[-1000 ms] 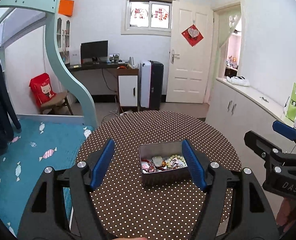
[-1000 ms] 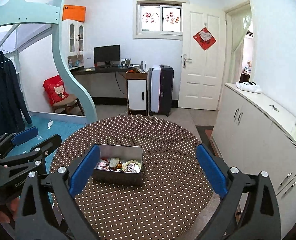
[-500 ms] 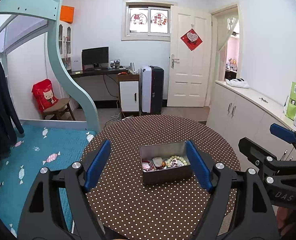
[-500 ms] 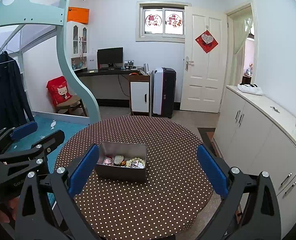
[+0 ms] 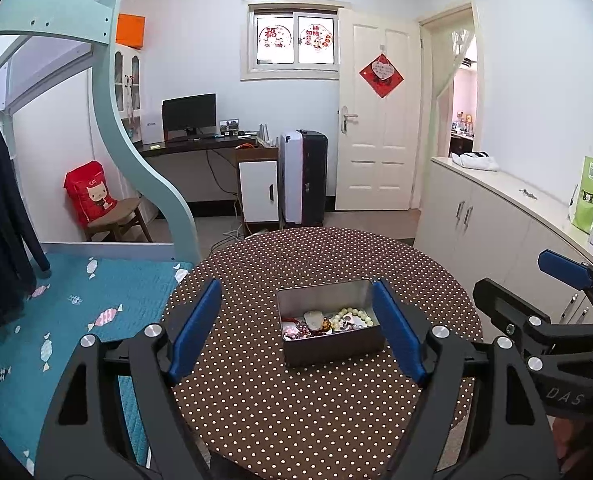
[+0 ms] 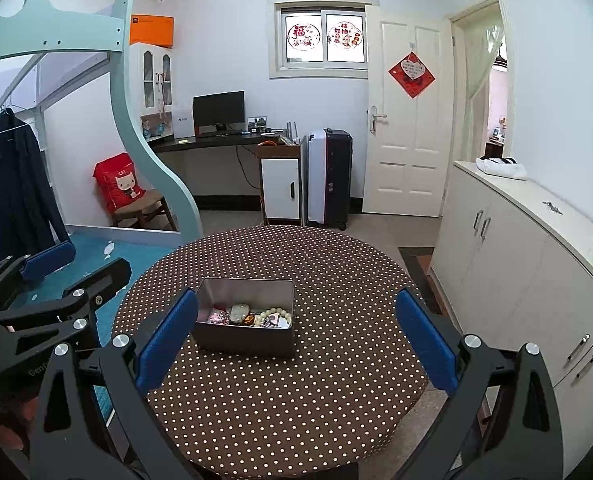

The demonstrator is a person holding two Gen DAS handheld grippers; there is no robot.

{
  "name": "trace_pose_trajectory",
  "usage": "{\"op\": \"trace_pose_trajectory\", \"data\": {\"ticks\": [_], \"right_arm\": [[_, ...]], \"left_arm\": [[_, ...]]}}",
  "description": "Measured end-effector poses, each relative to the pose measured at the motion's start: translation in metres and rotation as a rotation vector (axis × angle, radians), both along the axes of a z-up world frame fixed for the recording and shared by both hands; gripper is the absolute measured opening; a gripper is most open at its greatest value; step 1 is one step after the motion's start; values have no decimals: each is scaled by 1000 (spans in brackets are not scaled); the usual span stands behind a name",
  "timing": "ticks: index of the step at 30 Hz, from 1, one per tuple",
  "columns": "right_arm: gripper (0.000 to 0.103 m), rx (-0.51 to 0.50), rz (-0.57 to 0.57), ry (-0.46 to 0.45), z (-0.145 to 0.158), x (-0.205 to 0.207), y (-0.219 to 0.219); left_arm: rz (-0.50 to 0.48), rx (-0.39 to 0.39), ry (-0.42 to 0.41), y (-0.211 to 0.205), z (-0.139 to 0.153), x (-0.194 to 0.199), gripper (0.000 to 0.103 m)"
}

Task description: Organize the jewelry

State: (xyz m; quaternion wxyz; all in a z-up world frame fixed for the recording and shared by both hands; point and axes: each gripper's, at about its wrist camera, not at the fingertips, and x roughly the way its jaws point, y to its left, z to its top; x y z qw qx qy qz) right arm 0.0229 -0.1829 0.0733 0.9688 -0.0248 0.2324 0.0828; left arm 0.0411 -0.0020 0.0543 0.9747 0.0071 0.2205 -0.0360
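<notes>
A grey metal tin [image 5: 328, 350] stands on the round brown polka-dot table [image 5: 320, 412]. It holds a pile of jewelry [image 5: 328, 322]: a pale bead bracelet, a jade piece, red and pink items. It also shows in the right wrist view [image 6: 245, 340], with the jewelry [image 6: 252, 317] inside. My left gripper [image 5: 296, 332] is open and empty, held above the table with the tin between its blue pads. My right gripper [image 6: 296, 336] is open and empty, above the table's near side. Each gripper shows in the other's view: the right one [image 5: 536, 300], the left one [image 6: 64, 272].
The table [image 6: 296, 400] stands between a bed with a teal cover [image 5: 76, 312] on the left and white cabinets [image 6: 516, 280] on the right. A desk, a suitcase [image 5: 302, 176] and a door are at the far wall.
Both grippers have lifted and pulled back a little from the table. The tin looks smaller and lower in both views. Both stay open.
</notes>
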Motion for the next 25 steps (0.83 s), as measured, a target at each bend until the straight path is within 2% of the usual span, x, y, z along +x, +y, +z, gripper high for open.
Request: {"op": "trace_pose_trajectory", "data": {"ticks": [25], "right_arm": [[95, -32, -4, 23, -1, 0, 9]], "left_arm": [[2, -8, 21, 8, -5, 2, 78]]}}
